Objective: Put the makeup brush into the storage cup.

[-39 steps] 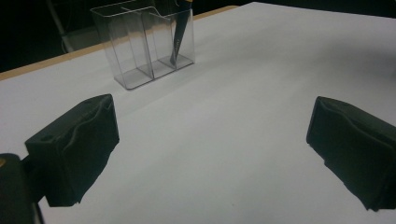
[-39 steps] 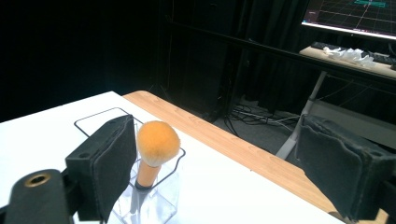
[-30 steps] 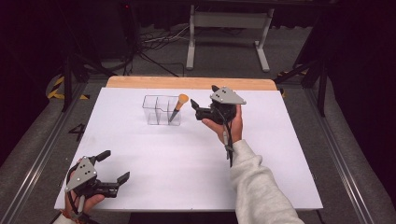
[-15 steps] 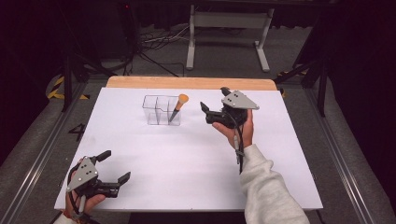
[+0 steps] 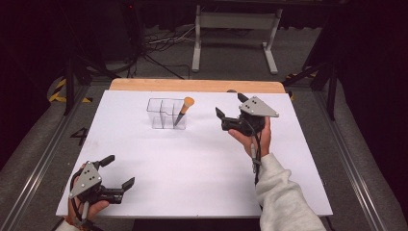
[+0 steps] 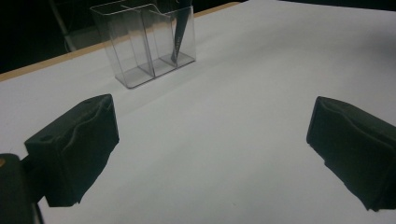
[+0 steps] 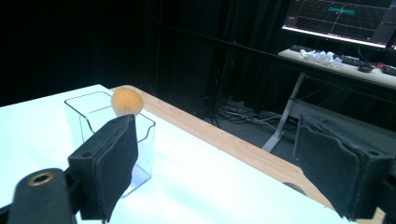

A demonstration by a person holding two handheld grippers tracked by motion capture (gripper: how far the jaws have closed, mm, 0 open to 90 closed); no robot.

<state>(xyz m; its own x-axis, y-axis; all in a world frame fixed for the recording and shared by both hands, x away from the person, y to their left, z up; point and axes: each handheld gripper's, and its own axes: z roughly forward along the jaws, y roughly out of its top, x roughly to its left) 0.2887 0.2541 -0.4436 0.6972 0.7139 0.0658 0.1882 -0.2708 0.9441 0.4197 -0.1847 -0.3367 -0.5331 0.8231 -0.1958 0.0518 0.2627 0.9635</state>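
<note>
Fingers (image 5: 220, 113) of the right gripper (image 5: 231, 107) stand apart, right of the brush (image 5: 183, 109).

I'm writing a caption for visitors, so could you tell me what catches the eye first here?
A clear organizer stands near the white table's far edge, with an orange-tipped brush leaning in its right compartment. The right gripper hovers open beside it, while the left gripper waits open at the near-left corner.

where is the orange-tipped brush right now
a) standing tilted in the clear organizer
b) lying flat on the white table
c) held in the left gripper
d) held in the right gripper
a: in the high view the brush leans inside the right end compartment of the clear organizer, while the right gripper and the left gripper both stand open with nothing between their jaws.
</note>
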